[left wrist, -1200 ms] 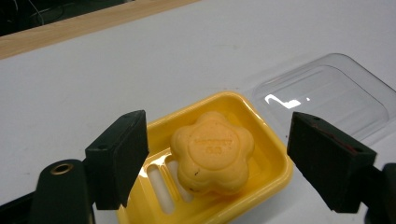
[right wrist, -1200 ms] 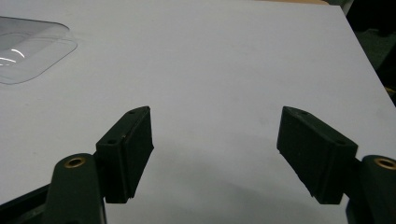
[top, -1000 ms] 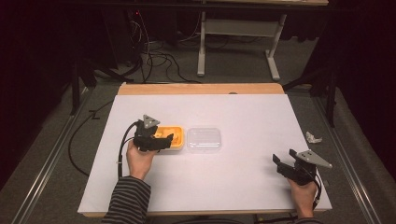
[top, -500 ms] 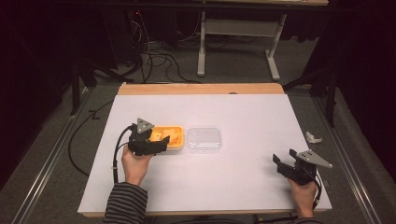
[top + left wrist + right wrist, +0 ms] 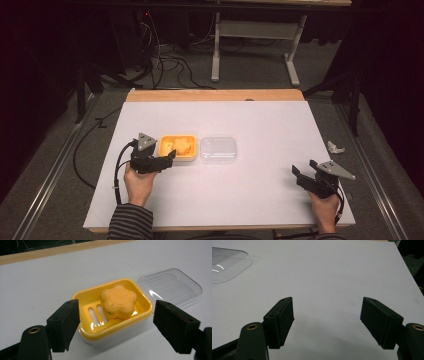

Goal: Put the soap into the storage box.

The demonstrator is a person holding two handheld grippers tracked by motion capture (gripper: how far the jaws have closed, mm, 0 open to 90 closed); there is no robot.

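Left gripper (image 5: 116,327): jaws wide, holding nothing, flanking the near end of the yellow soap dish (image 5: 113,315). An orange flower-shaped soap (image 5: 118,301) lies in the dish. A clear lid (image 5: 218,149) sits just beside it, mid-worktop. Right gripper (image 5: 327,322): jaws wide, empty, near the worktop's (image 5: 260,120) front right corner.

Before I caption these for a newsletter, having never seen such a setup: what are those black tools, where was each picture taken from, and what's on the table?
A person holds a hand-held gripper in each hand: left hand-held gripper, right hand-held gripper. Both are open and hold nothing. One camera looks down from above; two others ride on the tools, looking along their black jaws. On the white table lies a yellow plastic soap dish holding an orange flower-shaped soap, beside it a clear plastic lid. A crumpled white scrap lies near the right edge.
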